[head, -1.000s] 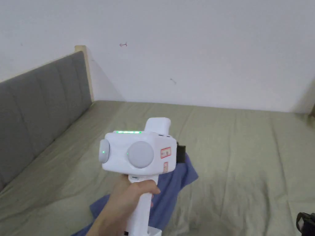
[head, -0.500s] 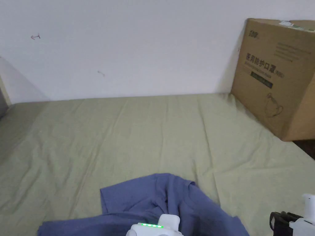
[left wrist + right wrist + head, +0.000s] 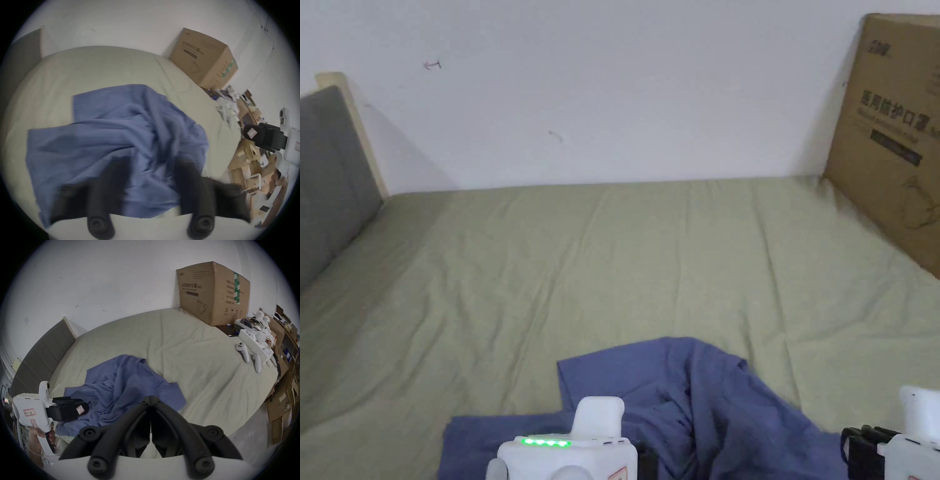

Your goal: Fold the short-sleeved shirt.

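A blue short-sleeved shirt (image 3: 700, 400) lies crumpled on the pale green bed sheet (image 3: 612, 262), near the bed's front edge. In the left gripper view my left gripper (image 3: 151, 165) hovers over the shirt (image 3: 113, 138) with its blurred jaws apart and nothing between them. Its white body (image 3: 562, 453) sits at the bottom of the head view. My right gripper (image 3: 150, 398) is shut with nothing in it, just off the near right part of the shirt (image 3: 126, 382). From the head camera the right gripper (image 3: 862, 447) is at the lower right corner.
A large cardboard box (image 3: 894, 137) stands on the bed's far right corner against the white wall. A grey headboard (image 3: 331, 181) bounds the left side. White controllers (image 3: 246, 355) lie on the sheet's right edge, with cardboard clutter (image 3: 279, 402) beyond it.
A second ago the left gripper was held high in front of the head camera; it now sits at the bottom edge. The head camera has swung right, bringing the box and right gripper into view.
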